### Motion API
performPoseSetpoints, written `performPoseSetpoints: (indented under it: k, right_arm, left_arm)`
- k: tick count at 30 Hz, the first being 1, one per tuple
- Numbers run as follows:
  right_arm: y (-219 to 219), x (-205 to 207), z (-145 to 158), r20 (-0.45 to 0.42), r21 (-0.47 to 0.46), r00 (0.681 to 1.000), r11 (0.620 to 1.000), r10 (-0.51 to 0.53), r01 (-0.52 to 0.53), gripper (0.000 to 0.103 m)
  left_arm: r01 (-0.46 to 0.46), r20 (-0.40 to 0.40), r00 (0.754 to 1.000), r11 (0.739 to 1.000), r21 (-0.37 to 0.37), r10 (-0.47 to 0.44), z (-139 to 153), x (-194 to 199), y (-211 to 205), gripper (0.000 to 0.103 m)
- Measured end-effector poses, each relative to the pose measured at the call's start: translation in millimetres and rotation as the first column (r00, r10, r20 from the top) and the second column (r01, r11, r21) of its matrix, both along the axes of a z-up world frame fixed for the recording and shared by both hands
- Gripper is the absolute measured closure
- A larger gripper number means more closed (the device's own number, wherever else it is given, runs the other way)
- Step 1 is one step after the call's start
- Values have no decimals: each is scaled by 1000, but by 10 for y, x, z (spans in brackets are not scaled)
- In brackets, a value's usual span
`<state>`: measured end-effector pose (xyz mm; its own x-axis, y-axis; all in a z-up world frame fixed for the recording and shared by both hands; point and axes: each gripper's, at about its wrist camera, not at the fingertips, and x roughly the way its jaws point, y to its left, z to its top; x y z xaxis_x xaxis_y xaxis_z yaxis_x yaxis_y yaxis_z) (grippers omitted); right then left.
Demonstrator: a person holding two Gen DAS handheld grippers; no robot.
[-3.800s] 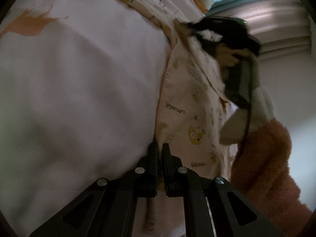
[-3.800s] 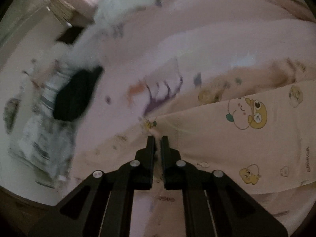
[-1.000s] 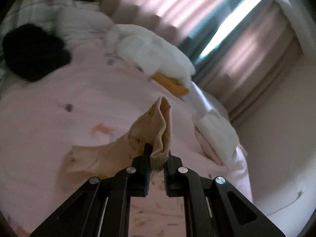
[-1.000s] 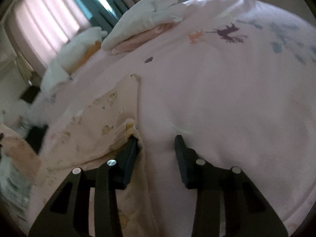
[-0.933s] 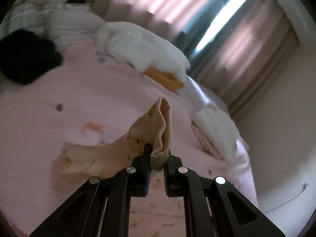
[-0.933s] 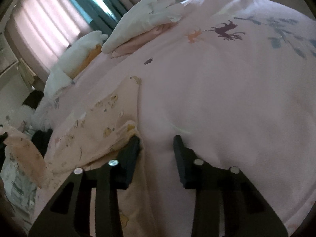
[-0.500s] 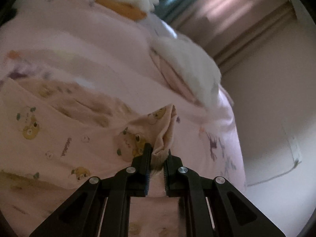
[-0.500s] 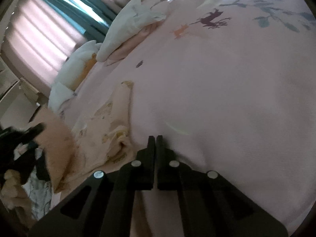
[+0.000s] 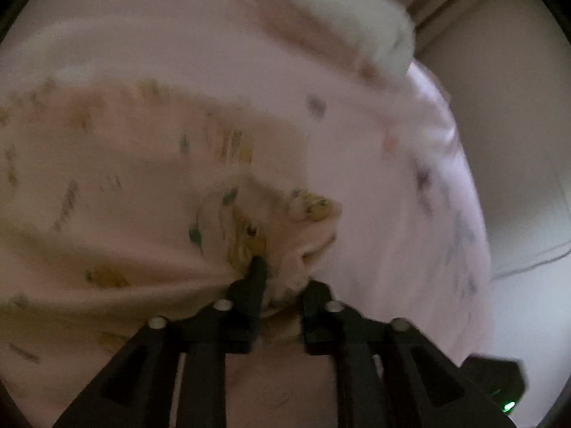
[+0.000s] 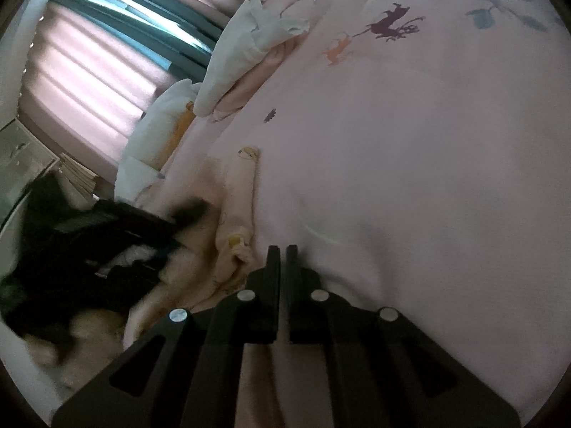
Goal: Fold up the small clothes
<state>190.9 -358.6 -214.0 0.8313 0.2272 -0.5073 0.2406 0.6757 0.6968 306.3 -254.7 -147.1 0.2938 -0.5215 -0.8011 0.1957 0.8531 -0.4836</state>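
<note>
Left wrist view: your left gripper (image 9: 283, 278) has loosened since half a second ago, fingers apart with the garment (image 9: 150, 192) bunched between them, spread leftward across the bed (image 9: 374, 114). Right wrist view: your right gripper (image 10: 282, 255) stays closed on nothing; the garment (image 10: 239, 214) runs away from you, just left.

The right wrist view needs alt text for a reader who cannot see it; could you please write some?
The right gripper, shut and holding nothing, hovers over a pink bedspread printed with deer. To its left lies a crumpled cream printed garment, with white folded clothes and pink curtains beyond.
</note>
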Motion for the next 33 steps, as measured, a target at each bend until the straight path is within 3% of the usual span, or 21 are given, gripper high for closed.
performPoseSetpoints:
  k: [2, 4, 6, 7, 8, 9, 10, 11, 12, 14, 15, 17, 19, 21, 23, 25, 27, 28, 29, 31, 33]
  right_arm:
    - [-16, -5, -12, 10, 18, 1000, 1000, 2, -2, 99]
    - [-22, -15, -13, 17, 25, 1000, 1000, 4, -4, 99]
    - [-21, -21, -15, 18, 29, 1000, 1000, 6, -7, 99]
    - [-21, -20, -12, 19, 30, 1000, 1000, 8, -8, 98]
    - [-24, -23, -11, 20, 33, 1000, 999, 10, -11, 98]
    - [-27, -20, -11, 22, 36, 1000, 999, 12, -13, 98]
    - [-30, -23, -11, 25, 40, 1000, 999, 14, -15, 98]
    - [-34, -28, -12, 28, 45, 999, 999, 15, -16, 98]
    - [-40, -23, -12, 29, 46, 999, 999, 15, -17, 98]
    - [-39, -23, -9, 28, 45, 999, 999, 16, -17, 98]
    - [-39, -19, -6, 29, 45, 999, 999, 17, -19, 98]
    - [-45, -19, -10, 35, 53, 999, 998, 23, -25, 98]
    - [-58, -30, -20, 42, 66, 999, 997, 24, -27, 98]
    - [-69, -42, -31, 53, 82, 998, 996, 23, -27, 98]
    - [-70, -25, -34, 46, 80, 999, 996, 23, -26, 99]
    - [-47, -17, -9, 29, 61, 999, 998, 20, -21, 99]
    - [-9, -1, 51, -10, 20, 1000, 1000, 13, -13, 99]
    - [25, 22, 107, -47, -19, 999, 1000, 13, -14, 93]
    - [135, 41, 258, -84, -123, 996, 992, 22, -32, 90]
    - [353, 66, 522, -85, -271, 995, 959, 59, -80, 90]
    - [650, 181, 843, -76, -348, 985, 921, 157, -173, 89]
  left_arm:
    - [45, 15, 999, 995, -85, -44, 96, -42, 97, 66]
    - [88, -86, 990, 964, -252, -112, 139, -4, 201, 33]
    - [88, -166, 973, 920, -381, -162, 213, 19, 339, 28]
    - [106, -151, 971, 896, -431, -188, 307, 8, 448, 28]
    - [120, -120, 975, 893, -433, -189, 388, -9, 540, 28]
    - [119, -79, 983, 908, -401, -164, 478, -40, 643, 28]
    - [92, -23, 994, 945, -314, -104, 565, -78, 775, 28]
    - [26, 60, 998, 988, -154, -17, 646, -144, 946, 28]
    - [-25, 126, 992, 999, -39, 29, 684, -196, 1058, 28]
    - [-133, 253, 964, 973, 189, 82, 688, -272, 1349, 28]
    - [-166, 271, 958, 954, 250, 96, 652, -269, 1461, 28]
    - [-219, 246, 960, 901, 376, 130, 439, -177, 1776, 30]
    - [-234, 163, 970, 866, 441, 179, 126, -66, 2079, 34]
    - [-248, 224, 958, 914, 322, 181, 74, -172, 2381, 35]
    - [-275, 236, 950, 908, 315, 206, 65, -278, 2543, 38]
    - [-304, 233, 943, 895, 326, 236, 30, -320, 2632, 32]
    - [-314, 215, 941, 911, 267, 261, 0, -308, 2715, 32]
    - [-315, 218, 940, 915, 250, 264, -9, -307, 2722, 32]
    - [-315, 230, 938, 917, 246, 260, -17, -322, 2721, 31]
    - [-320, 271, 929, 916, 244, 253, -48, -368, 2664, 31]
    - [-322, 281, 926, 918, 232, 254, -65, -402, 2739, 31]
